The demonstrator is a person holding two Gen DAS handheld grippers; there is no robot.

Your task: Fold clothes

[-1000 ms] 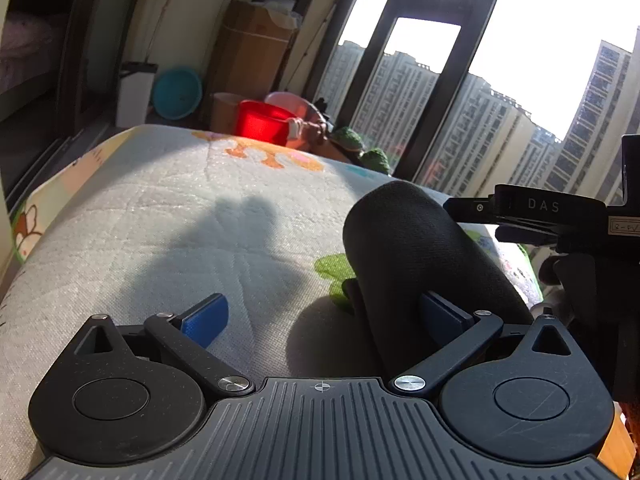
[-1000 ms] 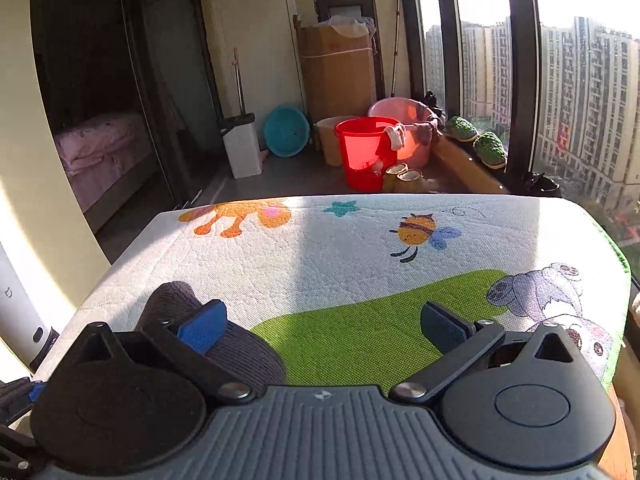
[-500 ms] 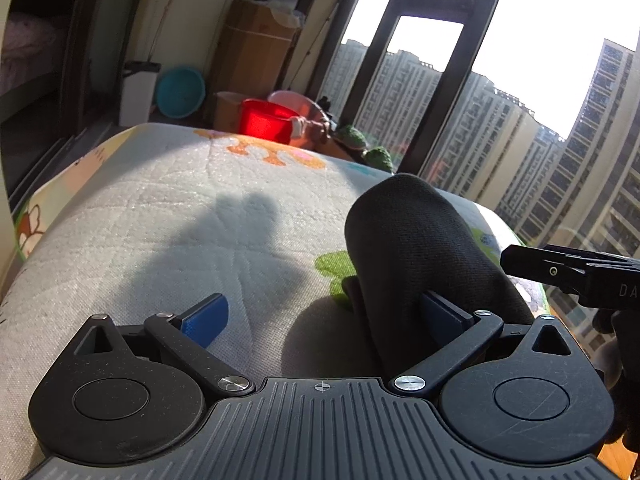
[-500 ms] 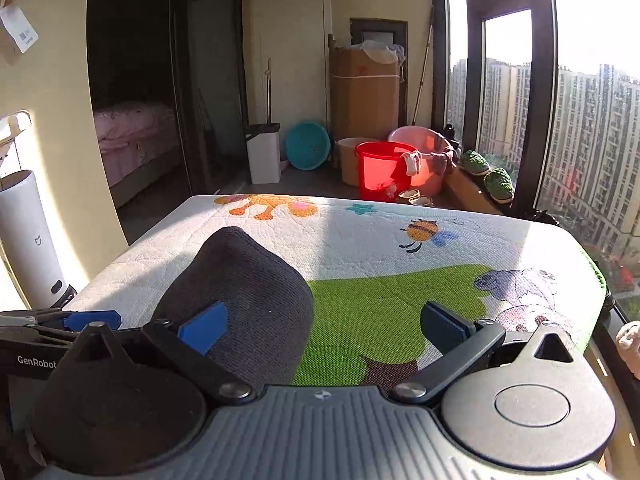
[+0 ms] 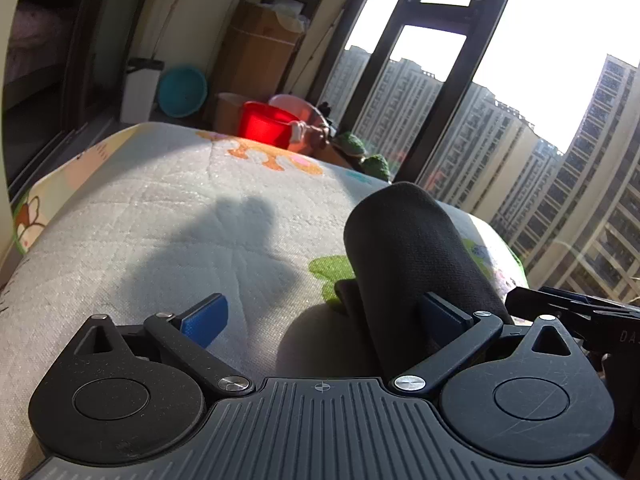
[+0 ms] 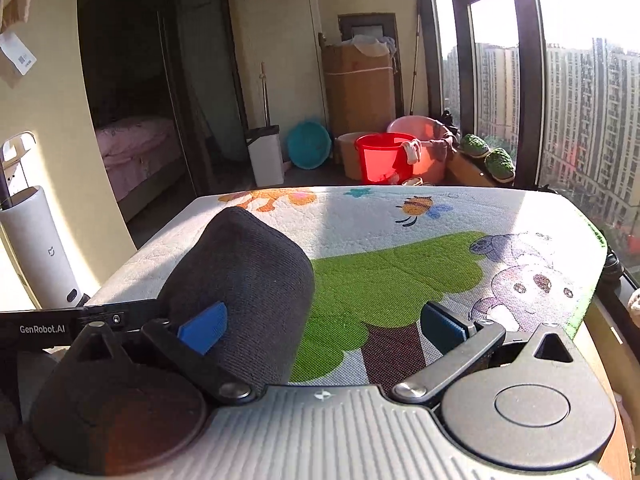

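Your left gripper (image 5: 322,314) has its fingers spread wide. The blue pad on its right finger (image 5: 440,314) presses against the side of the dark knit garment (image 5: 408,256), while the left finger's pad stands free over the mat, so nothing is pinched between them.

Your right gripper (image 6: 320,322) is spread wide too. Its left blue pad (image 6: 204,326) lies against the dark knit garment (image 6: 240,288); the right pad sits apart over the mat.

The garment is a rounded, bunched bundle standing between the two grippers, its underside hidden behind the gripper bodies. Whether it rests on the mat or is lifted off it, you cannot tell.

Under and beyond it lies the cartoon play mat (image 6: 400,276), with a green tree patch, a bee and an orange animal print.

Past the mat's far edge: a red bucket (image 6: 384,156), a pink basin just behind it, a teal basin (image 6: 308,148), a white bin (image 6: 266,156), then a tall cardboard box (image 6: 360,88) against the wall. High-rise blocks show through the window (image 6: 580,120).
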